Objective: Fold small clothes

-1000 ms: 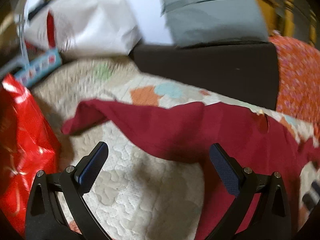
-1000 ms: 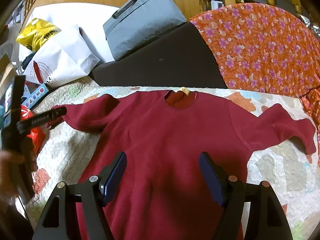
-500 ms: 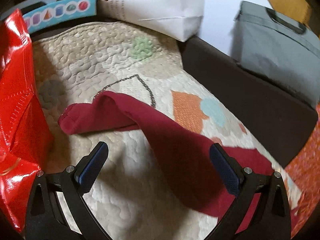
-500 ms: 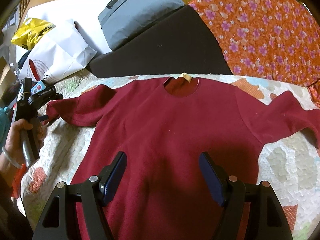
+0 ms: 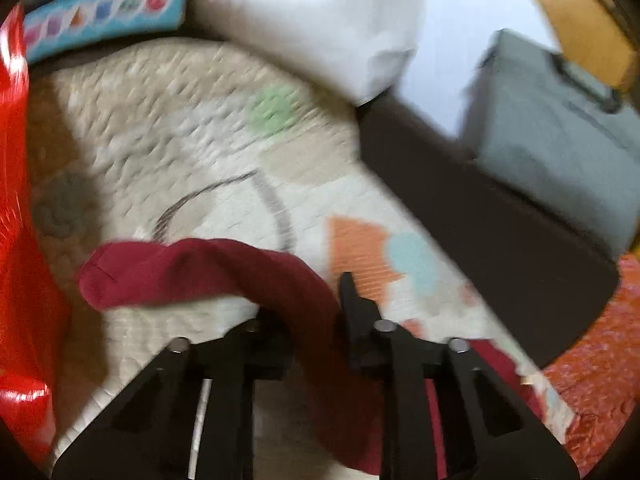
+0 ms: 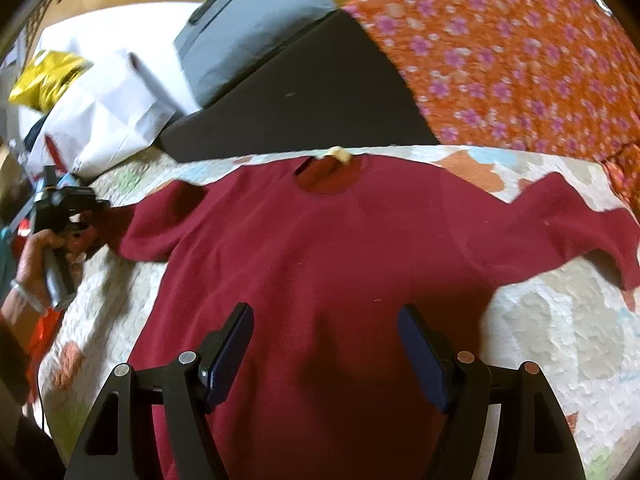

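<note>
Now the left claw [image 5: 308, 300] is closing on the sleeve [image 5: 208, 272] of the red sweater [image 6: 320, 248], while the right claw [image 6: 326, 344] is hanging wide open, empty, above it.

Both fisheye views: warm, dim indoor light, dark vignette and strong curving at edges. Left wrist view heavily motion-smeared throughout. Glare on glossy red plastic bag [image 5: 16, 184]. Soft shadow on dark red knit sweater [image 6: 320, 264] under gripper fingers.

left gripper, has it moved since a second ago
Yes. The left gripper went from beside the shirt's body out to the sleeve, nearer the red bag, and its jaws are closing on it.
</note>
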`<act>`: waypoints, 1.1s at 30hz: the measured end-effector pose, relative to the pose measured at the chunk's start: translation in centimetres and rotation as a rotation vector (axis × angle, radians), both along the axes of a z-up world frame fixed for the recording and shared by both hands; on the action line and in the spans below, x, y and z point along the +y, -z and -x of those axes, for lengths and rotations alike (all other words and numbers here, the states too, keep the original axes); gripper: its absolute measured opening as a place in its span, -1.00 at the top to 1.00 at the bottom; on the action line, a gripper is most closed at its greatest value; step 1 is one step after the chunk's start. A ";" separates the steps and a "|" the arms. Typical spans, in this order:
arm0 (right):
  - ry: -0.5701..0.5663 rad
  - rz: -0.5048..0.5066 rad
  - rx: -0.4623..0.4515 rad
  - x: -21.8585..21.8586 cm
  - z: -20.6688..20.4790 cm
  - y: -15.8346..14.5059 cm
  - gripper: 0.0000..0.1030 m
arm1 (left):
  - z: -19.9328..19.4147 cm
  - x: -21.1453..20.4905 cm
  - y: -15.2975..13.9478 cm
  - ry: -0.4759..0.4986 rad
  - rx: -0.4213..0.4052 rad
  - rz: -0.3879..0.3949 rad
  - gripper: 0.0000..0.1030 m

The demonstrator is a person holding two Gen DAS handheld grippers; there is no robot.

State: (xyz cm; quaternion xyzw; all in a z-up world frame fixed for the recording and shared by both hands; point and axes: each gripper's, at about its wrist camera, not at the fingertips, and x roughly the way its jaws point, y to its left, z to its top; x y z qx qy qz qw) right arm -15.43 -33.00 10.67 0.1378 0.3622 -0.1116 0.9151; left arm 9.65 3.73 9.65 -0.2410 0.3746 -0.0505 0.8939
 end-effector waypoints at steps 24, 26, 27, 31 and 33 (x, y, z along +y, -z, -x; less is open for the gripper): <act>0.133 -0.010 0.029 -6.0 0.9 -1.7 -0.41 | 15.5 -17.0 -4.8 0.742 -0.045 -0.101 -0.27; 0.117 0.019 0.026 -6.1 -0.1 -1.7 -0.41 | 15.6 -15.7 -4.0 0.686 -0.055 -0.177 -0.34; 0.086 0.029 0.028 -5.9 -0.9 -1.7 -0.41 | 15.4 -15.6 -3.3 0.676 -0.053 -0.213 -0.34; -0.118 0.095 0.080 -3.9 -5.8 -0.6 -0.41 | 14.0 -16.4 0.0 0.674 0.013 -0.334 -0.34; -0.237 0.148 0.119 -2.7 -8.3 0.6 -0.41 | 13.5 -16.8 1.1 0.674 0.031 -0.366 -0.34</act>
